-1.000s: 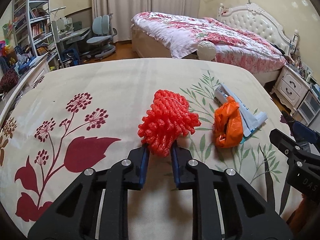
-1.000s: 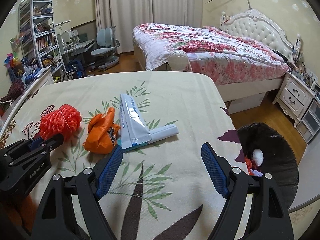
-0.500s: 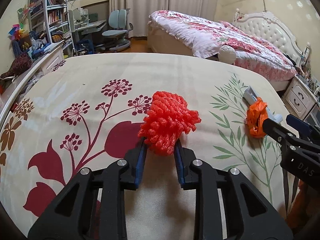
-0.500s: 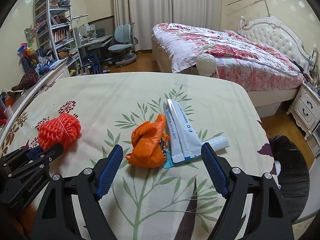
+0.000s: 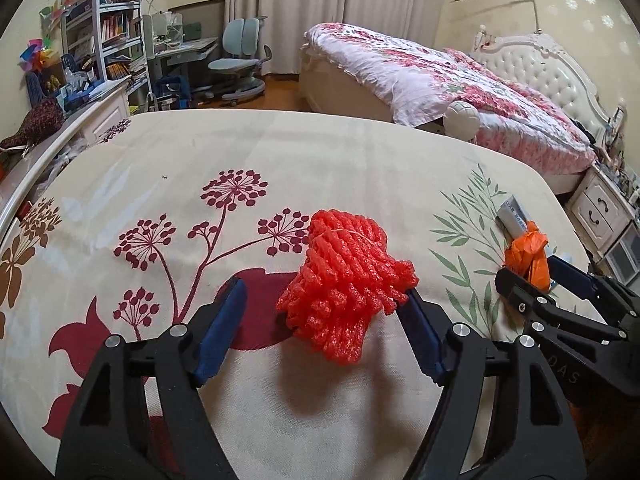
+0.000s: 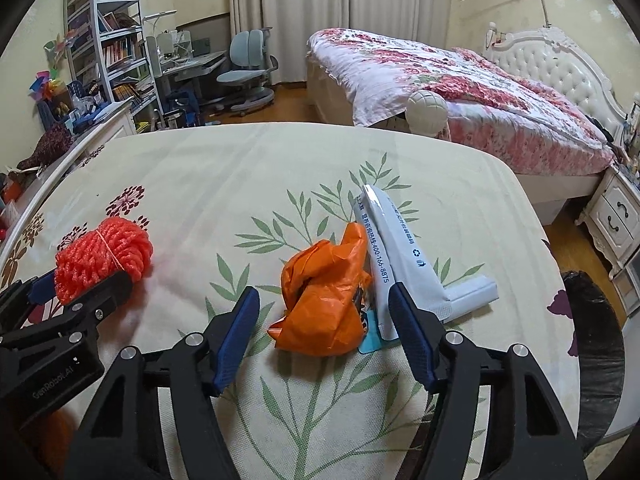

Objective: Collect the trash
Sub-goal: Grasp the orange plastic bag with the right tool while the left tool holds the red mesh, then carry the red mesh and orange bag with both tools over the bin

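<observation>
Three pieces of trash lie on the cloth-covered worktop (image 6: 400, 152). The red foam net (image 5: 346, 284) is a ribbed, bunched roll tied round with a thin string; it sits between the blue pads of the left gripper (image 5: 324, 316), whose jaws have just been opening and now stand wide, the left pad clear of it and the right pad at its edge with no squeeze to be seen. To its right lies the orange plastic bag (image 6: 326, 300), crumpled into a shiny lump, resting against a long grey-white pouch (image 6: 394, 256) printed with text and a recycling mark. The right gripper (image 6: 324, 320) straddles the bag, its jaws about half apart and just closing in; the left pad stands off the bag, the right pad lies over the pouch's edge, and nothing is clamped.

The cloth beyond the net is bare, with red flower prints, up to the worktop's far edge. At the right edge, below the worktop, a black-lined bin (image 6: 596, 340) stands on the wooden floor. Further off are a flowered bed (image 6: 460, 80) and a bookshelf (image 6: 104, 44).
</observation>
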